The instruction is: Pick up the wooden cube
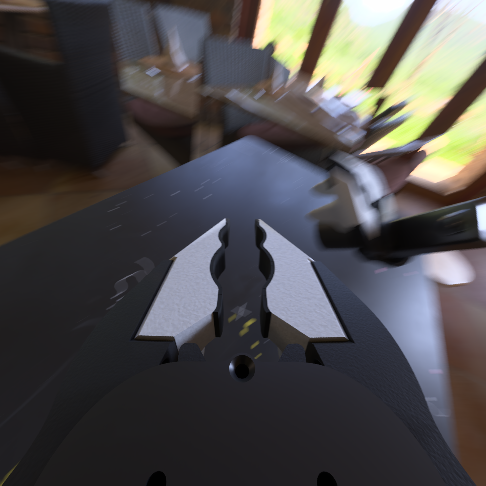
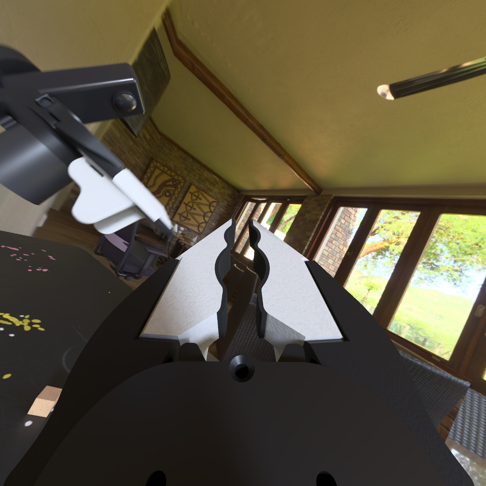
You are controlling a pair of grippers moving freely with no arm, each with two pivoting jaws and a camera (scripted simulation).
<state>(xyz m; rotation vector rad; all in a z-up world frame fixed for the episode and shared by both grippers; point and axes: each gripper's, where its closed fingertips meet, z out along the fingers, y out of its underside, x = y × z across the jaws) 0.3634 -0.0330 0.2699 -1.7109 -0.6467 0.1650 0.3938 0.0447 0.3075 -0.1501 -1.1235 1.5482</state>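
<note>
Resting untouched on the dark paint-flecked surface (image 2: 39, 302), the wooden cube (image 2: 43, 401) appears only in the right wrist view, low at the left, partly hidden behind that gripper's black body. No fingers touch it. The right gripper (image 2: 240, 223) points upward, off past the surface's edge toward windows and ceiling, its fingers slightly parted and empty, so it is poorly aimed for a grasp. The left gripper (image 1: 241, 222) hovers over the surface facing its far corner, fingers likewise narrowly parted around nothing; the cube is absent from its blurred view. Neither seems lined up yet.
</note>
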